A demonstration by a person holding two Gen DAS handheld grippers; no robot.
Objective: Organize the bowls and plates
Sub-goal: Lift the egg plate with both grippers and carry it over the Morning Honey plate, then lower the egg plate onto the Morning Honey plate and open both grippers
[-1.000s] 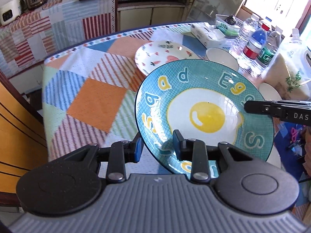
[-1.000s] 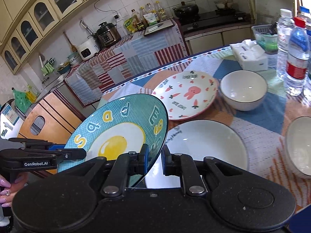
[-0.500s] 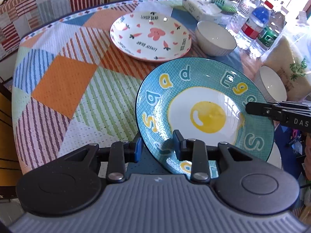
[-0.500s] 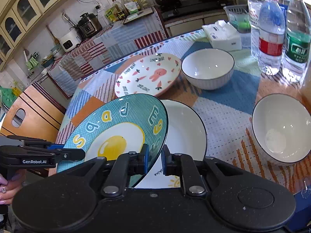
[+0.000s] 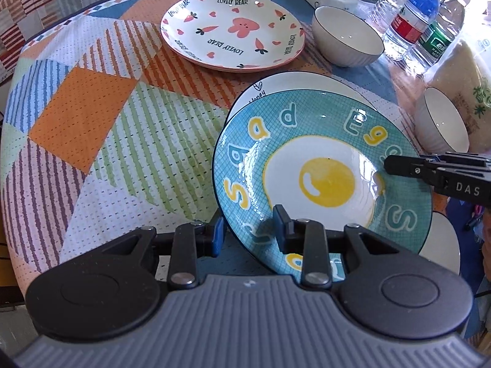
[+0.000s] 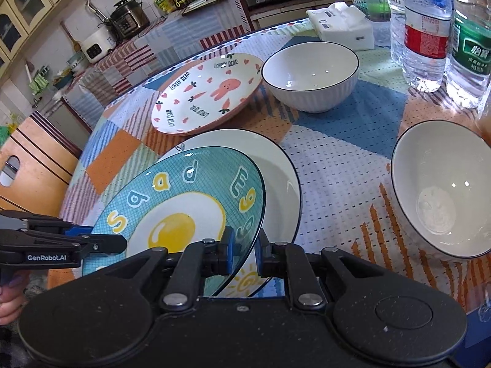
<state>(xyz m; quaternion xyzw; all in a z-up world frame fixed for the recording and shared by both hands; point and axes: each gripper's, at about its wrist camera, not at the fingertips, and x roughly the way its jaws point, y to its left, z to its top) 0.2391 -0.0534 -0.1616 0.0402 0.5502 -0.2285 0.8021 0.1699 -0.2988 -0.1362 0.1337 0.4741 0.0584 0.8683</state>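
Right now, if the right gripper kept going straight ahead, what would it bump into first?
Probably the white bowl beyond the white plate. The right gripper grips the egg plate; depth is hard to judge.

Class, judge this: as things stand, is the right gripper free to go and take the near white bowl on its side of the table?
Probably not yet. The right gripper is shut on the egg plate, shared with the left gripper. The white bowl itself sits unobstructed.
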